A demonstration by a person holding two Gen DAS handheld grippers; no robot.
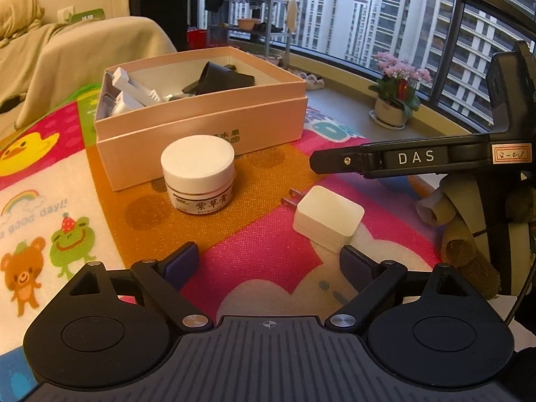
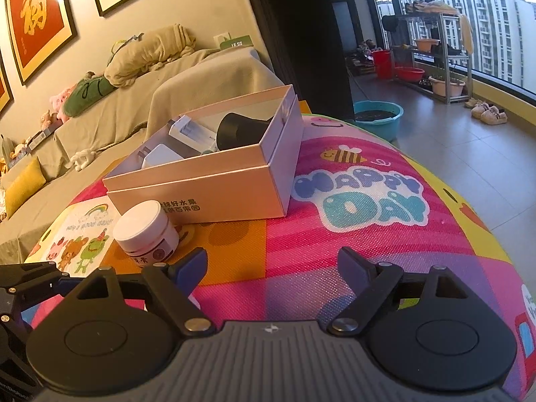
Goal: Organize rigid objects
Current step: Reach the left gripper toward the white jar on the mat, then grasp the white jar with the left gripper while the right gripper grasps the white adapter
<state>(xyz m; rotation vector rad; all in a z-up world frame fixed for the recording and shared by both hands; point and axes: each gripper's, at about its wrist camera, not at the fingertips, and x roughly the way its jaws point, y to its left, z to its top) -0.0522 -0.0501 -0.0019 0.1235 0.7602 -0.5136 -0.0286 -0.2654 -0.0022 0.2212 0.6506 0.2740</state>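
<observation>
While the white plug (image 1: 327, 222) lies flat on the mat (image 1: 261, 254), just ahead of my left tongs (image 1: 268, 264) and a bit to their right, its prongs point toward the box (image 1: 201, 134). Both tongs are wide open and hold nothing. My right tongs (image 2: 271, 268) are farther off, I think. The jar (image 1: 198, 179) stands beside the box.

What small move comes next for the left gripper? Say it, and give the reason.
Probably ease the left gripper forward and to the right, onto the white charger. Its jaws stand open with nothing between them, and the charger lies loose on the mat just ahead, still outside the pink box. The white jar also waits there.
</observation>
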